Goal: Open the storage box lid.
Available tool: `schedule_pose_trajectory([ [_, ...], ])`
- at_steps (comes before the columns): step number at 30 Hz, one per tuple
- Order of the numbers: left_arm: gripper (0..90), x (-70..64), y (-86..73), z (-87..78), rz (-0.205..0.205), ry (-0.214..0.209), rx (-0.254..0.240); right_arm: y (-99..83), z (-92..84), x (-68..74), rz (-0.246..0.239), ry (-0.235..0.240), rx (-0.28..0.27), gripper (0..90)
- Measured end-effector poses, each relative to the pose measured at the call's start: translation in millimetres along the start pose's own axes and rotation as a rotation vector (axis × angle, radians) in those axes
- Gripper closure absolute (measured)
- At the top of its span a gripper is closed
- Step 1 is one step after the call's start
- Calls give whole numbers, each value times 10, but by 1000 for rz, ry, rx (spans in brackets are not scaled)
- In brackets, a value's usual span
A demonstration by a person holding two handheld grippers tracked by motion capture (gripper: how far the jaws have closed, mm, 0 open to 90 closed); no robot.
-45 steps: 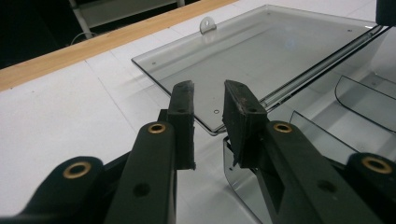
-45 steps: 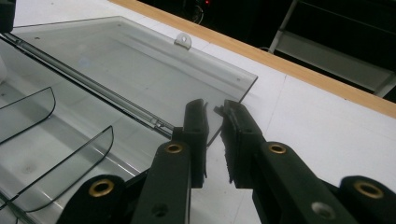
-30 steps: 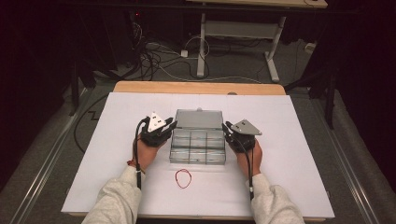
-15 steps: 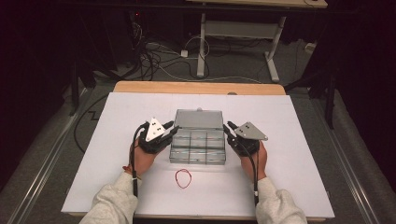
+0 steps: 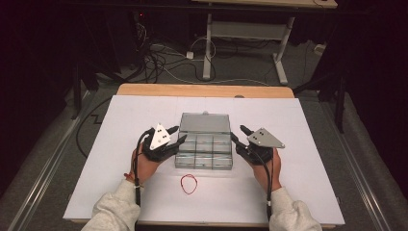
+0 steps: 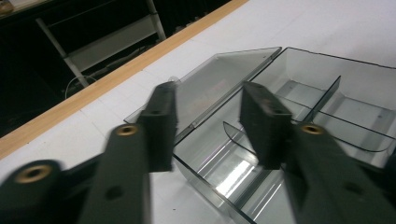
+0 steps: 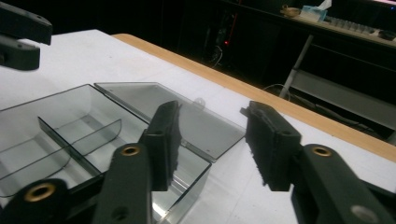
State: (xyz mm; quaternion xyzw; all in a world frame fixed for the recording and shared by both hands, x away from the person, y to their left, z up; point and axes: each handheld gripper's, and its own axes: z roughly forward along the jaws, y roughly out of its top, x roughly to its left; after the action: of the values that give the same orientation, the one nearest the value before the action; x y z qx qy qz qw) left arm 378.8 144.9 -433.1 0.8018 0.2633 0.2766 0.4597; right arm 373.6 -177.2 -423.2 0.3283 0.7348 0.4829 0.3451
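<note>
A clear plastic compartment box (image 5: 204, 153) lies mid-table, its lid (image 5: 204, 122) swung flat behind it. Its dividers (image 6: 322, 100) show in the left gripper view, and the box (image 7: 70, 126) and lid (image 7: 135, 98) in the right gripper view. My left gripper (image 5: 177, 134) is at the box's left side and my right gripper (image 5: 237, 133) at its right side. The jaws of both have just been opening and stand apart, pressing on nothing: left gripper (image 6: 209, 105), right gripper (image 7: 214, 119). A red rubber band (image 5: 188, 184) lies in front of the box.
The white tabletop (image 5: 312, 159) ends in a wooden strip (image 5: 207, 90) at the far edge. Beyond it are floor cables (image 5: 163, 57) and a desk frame (image 5: 245, 31). The other gripper's jaws (image 7: 18, 32) show at the top left of the right gripper view.
Both hands have drawn slightly back from the box's far corners toward the person, and both pairs of jaws have spread wider. The box, lid and rubber band have stayed put.
</note>
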Motion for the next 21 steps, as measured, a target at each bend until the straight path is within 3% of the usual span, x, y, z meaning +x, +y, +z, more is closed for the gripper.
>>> schedule_pose_trajectory([
  [2,439,-9,6,-11,12,-18,5,6,-17,5,-7,13,2,491],
  [6,367,-19,14,-38,4,-35,-2,11,-51,9,-3,22,-3,432],
  [11,329,-33,17,-57,21,-36,9,17,-108,-13,1,27,-20,384],
  [18,280,-62,-8,-132,21,-65,31,16,-171,-31,31,79,-24,313],
  [21,242,-83,-30,-196,43,-74,45,21,-209,-36,31,96,-21,279],
])
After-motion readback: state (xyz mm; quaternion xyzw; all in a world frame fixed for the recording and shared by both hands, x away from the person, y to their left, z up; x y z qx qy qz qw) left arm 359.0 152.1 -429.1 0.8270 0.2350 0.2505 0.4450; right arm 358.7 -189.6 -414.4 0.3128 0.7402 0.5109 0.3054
